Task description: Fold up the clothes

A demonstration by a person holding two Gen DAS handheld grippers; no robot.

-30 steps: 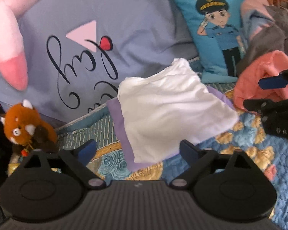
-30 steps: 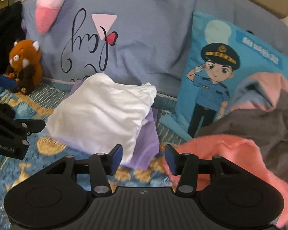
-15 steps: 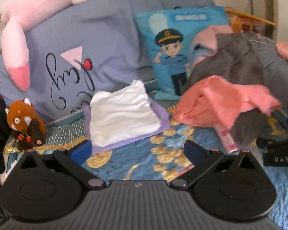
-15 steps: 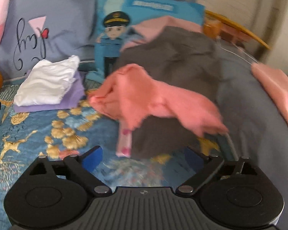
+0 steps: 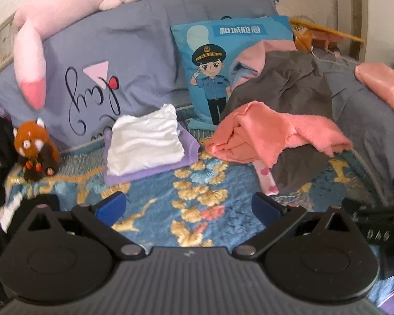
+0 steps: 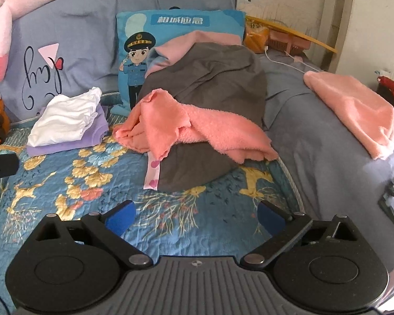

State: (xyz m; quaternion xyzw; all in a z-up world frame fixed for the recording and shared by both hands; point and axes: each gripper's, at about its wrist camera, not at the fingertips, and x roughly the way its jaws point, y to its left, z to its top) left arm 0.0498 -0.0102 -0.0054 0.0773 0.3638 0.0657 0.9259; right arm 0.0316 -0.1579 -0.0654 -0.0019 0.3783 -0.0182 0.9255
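Right wrist view: our right gripper [image 6: 195, 216] has its jaws opening, nothing between them; the left gripper [image 5: 189, 206] stands apart, empty too; the coral fleece [image 6: 197, 128] lies crumpled on the grey garment [image 6: 218, 78] (far of both); we'd seize 2 adjacent corners, then drag it onto the near quilt [image 6: 65, 183].

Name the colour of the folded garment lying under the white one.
Light purple; clearest in the right wrist view.

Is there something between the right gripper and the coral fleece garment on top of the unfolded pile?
Nothing visible does. Between the right gripper, whose jaws are opening with nothing between them, and the coral fleece garment lies only the bare blue floral quilt. The garment lies on top of the grey garment.
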